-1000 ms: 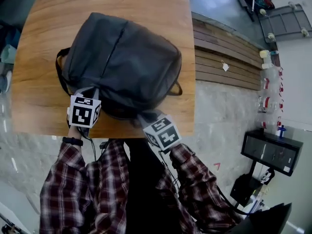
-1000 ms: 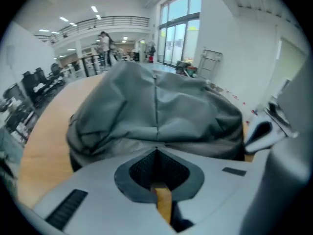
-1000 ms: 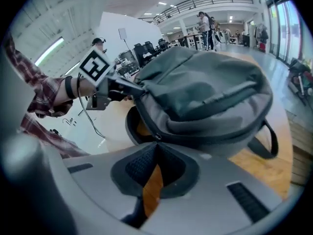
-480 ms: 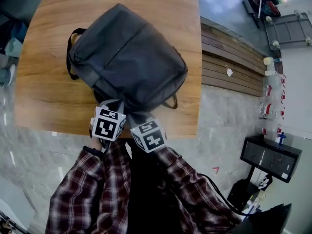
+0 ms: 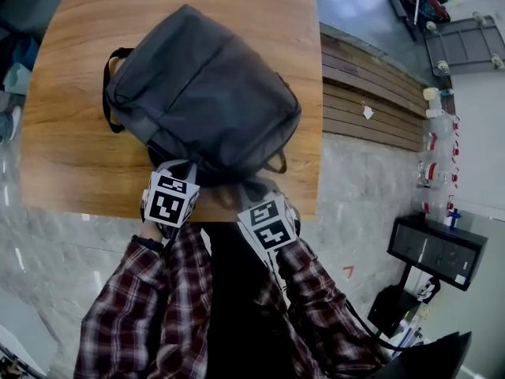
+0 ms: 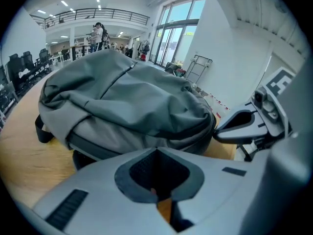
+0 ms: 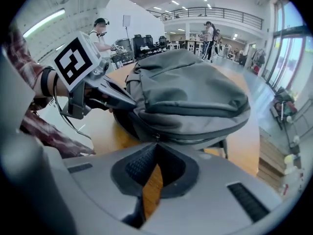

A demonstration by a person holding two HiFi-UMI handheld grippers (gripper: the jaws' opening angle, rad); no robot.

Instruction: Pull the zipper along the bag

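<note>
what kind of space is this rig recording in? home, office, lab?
Probably a large open lab or office hall, not a home: a railed mezzanine runs overhead, tall windows line one side, and office chairs and other people stand in the background.

No words, brand names or numbers can be read anywhere. The only printed signs are black-and-white square markers. One set covers the faces of the left cube [image 5: 170, 198], which rides on the left gripper [image 6: 157, 153]. Another covers the right cube [image 5: 268, 225] on the right gripper [image 7: 156, 148]. These are coded block patterns, not letters. In the right gripper view, the marker on the left cube happens to look like a blocky, mirrored "G".
</note>
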